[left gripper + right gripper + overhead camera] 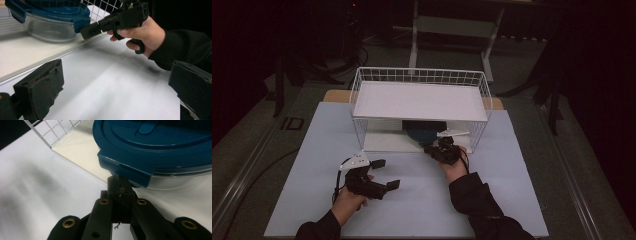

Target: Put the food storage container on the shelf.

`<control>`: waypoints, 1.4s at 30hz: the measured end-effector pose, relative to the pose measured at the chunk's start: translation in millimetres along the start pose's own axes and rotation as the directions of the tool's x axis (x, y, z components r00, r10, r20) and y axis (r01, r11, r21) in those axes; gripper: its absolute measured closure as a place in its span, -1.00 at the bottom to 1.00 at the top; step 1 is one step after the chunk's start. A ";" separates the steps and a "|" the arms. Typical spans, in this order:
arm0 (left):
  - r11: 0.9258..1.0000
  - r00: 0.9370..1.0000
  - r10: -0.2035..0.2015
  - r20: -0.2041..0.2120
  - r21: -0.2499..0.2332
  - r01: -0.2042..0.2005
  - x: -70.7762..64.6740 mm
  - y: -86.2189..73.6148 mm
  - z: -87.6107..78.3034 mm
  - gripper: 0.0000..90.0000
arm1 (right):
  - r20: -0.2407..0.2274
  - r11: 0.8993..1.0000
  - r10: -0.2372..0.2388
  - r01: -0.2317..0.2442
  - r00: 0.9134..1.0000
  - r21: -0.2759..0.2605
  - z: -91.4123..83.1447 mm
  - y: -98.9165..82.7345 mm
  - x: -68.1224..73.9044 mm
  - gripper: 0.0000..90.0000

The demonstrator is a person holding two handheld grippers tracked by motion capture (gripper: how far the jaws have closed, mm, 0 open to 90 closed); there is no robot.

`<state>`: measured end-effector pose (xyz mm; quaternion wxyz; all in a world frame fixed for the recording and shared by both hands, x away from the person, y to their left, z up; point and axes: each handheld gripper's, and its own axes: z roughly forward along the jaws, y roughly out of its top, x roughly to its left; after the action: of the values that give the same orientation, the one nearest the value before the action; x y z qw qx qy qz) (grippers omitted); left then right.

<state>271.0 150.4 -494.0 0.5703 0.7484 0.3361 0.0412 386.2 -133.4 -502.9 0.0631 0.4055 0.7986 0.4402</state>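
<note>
- The right hand-held gripper (435,149) reaches into the open near side of a white wire basket (362,90) that stands at the far middle of the surface (492,200).
- Its jaws are pressed flat together with nothing between them; in the right gripper view their tips (120,185) sit just under a corner latch of the blue lid (160,147), touching it or nearly so.
- The lid closes a clear glass container (50,28), which rests on the basket's white floor, under the white board laid across the basket's top.
- The left hand-held gripper (383,173) is held over the near left of the surface, well apart from the basket; its jaws are spread wide and hold nothing.
- In the left gripper view the right hand (142,35) grasps its gripper's handle just beside the container.
</note>
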 end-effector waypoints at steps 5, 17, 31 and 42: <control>1.000 1.000 0.008 0.000 0.002 -0.008 -1.1 0.1 0.4 -1.00 | -0.014 1.000 -0.002 0.002 1.000 0.000 1.5 0.2 2.1 0.94; 0.999 0.999 0.041 -0.005 0.008 -0.041 -9.5 7.5 -5.5 -0.99 | -0.137 0.997 -0.059 0.052 0.989 -0.057 -23.7 -10.7 29.3 -0.47; 0.997 0.997 0.073 0.002 0.009 -0.073 -16.5 14.0 -19.5 -0.99 | -0.144 0.987 -0.121 0.104 0.982 -0.123 -70.6 -24.6 35.0 -0.67; 0.997 0.997 0.083 0.005 0.004 -0.083 -16.2 4.0 -32.7 -0.99 | -0.129 0.987 -0.112 0.095 0.985 -0.133 -102.6 -51.1 29.0 -0.67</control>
<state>245.8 168.0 -473.9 0.5675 0.7629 0.3034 0.0623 289.8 -194.4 -472.0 0.0568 0.3277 0.7916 0.5126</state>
